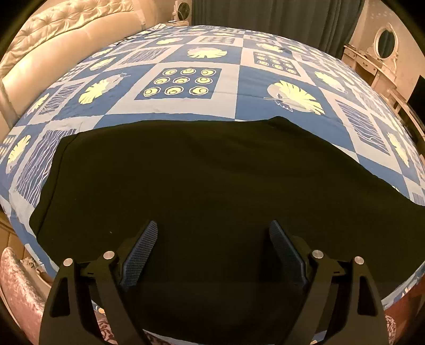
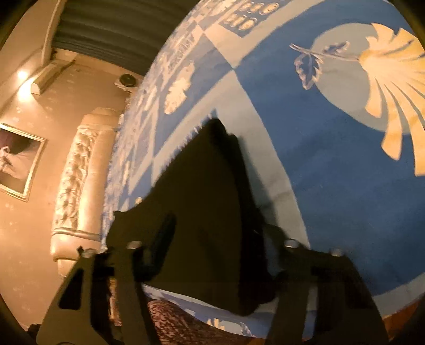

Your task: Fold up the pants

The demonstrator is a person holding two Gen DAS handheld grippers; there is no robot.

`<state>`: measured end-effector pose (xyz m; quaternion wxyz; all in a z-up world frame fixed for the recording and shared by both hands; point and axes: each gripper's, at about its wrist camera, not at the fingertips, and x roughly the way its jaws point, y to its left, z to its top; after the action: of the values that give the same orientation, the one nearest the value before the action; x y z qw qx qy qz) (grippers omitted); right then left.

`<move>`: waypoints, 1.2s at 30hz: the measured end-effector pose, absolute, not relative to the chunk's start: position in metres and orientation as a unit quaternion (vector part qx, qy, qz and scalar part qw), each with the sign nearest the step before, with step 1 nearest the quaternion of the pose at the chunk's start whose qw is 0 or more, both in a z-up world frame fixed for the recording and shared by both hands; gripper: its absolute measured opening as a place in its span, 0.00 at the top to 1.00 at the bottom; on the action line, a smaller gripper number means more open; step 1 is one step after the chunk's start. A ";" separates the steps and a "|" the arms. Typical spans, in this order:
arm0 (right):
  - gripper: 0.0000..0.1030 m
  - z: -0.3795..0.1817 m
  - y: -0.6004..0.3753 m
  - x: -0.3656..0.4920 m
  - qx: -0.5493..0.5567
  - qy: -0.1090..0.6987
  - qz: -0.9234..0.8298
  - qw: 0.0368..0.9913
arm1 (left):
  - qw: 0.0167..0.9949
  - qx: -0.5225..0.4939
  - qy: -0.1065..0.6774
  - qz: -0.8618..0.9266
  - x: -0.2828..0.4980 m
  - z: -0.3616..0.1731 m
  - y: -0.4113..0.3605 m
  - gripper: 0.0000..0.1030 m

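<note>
Black pants lie spread flat across the near half of a bed with a blue patterned bedspread. My left gripper hovers over the near part of the pants, open, with nothing between its blue textured pads. In the blurred right wrist view an end of the pants rises in a dark fold near the bed's edge. My right gripper straddles that fold with its jaws apart. Its left finger shows, and the other merges with the dark cloth, so I cannot see whether the pads press.
A tufted cream headboard runs along the bed's far left side. Dark curtains hang behind, and a pale dresser with an oval mirror stands to the right. A pink velvet seat sits by the near edge. A framed picture hangs on the wall.
</note>
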<state>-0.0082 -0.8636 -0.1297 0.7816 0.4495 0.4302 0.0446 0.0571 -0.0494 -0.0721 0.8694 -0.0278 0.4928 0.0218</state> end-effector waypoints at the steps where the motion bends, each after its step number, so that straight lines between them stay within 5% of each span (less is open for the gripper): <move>1: 0.65 -0.131 -0.862 -0.010 0.445 0.437 0.036 0.781 | 0.869 -0.026 0.494 0.021 0.057 -0.072 -0.049 0.17; 2: 0.73 -0.132 -0.862 -0.013 0.444 0.442 0.029 0.779 | 0.869 -0.025 0.495 0.021 0.057 -0.072 -0.049 0.17; 7: 0.81 -0.127 -0.852 -0.020 0.439 0.444 0.006 0.781 | 0.867 -0.020 0.498 0.018 0.057 -0.070 -0.045 0.17; 16: 0.81 -0.054 -0.810 -0.018 0.429 0.388 0.019 0.816 | 0.872 -0.043 0.487 0.031 0.052 -0.060 -0.009 0.17; 27: 0.81 0.045 -0.676 0.080 0.328 0.408 0.032 0.851 | 0.872 -0.110 0.476 0.021 0.044 -0.051 0.024 0.17; 36: 0.81 0.029 -0.558 0.159 0.263 0.452 0.062 0.850 | 0.881 -0.087 0.465 0.014 0.042 -0.048 0.016 0.17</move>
<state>0.1589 -0.5584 0.0288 0.8498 0.2635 0.4524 0.0618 0.0418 0.0162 -0.0478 0.8811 -0.0869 0.4647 0.0144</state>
